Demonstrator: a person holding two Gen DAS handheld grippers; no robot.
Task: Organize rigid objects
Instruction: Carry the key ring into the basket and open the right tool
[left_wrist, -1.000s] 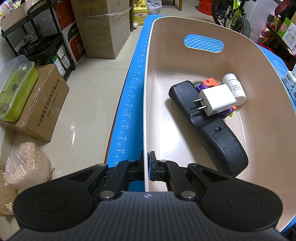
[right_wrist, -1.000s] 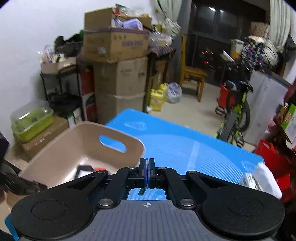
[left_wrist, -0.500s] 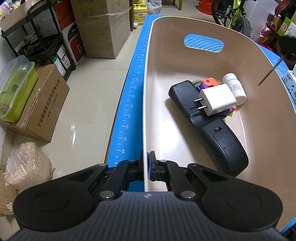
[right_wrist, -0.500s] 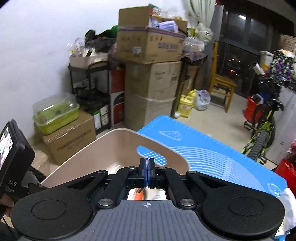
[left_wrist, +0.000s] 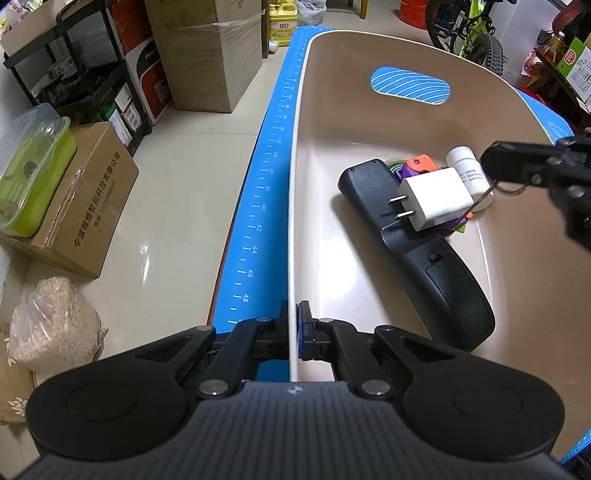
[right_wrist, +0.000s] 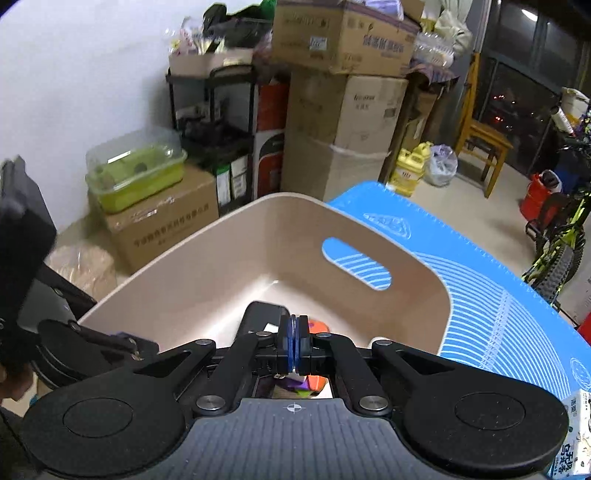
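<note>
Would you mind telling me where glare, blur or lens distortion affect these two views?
Left wrist view: fisheye bends the blue mat edge and bin rim; soft ceiling-light glare lies on the floor tiles; bin contents stay sharp, while the right gripper at the frame edge is slightly smeared. Right wrist view: dimmer, corners vignetted, the dark device at left motion-blurred, the window dark.

Along the wall to my left I see a black metal rack (right_wrist: 218, 122) next to stacked cardboard boxes (right_wrist: 343, 122). A green container with a clear lid (left_wrist: 27, 173) rests on a low carton (left_wrist: 77, 206); a bag of pale granular material (left_wrist: 51, 325) lies on the floor near that carton. A yellow jug (right_wrist: 412, 166) stands on the floor beyond the boxes, near a wooden chair (right_wrist: 480, 133). A green bicycle (right_wrist: 561, 236) occupies the right side.
</note>
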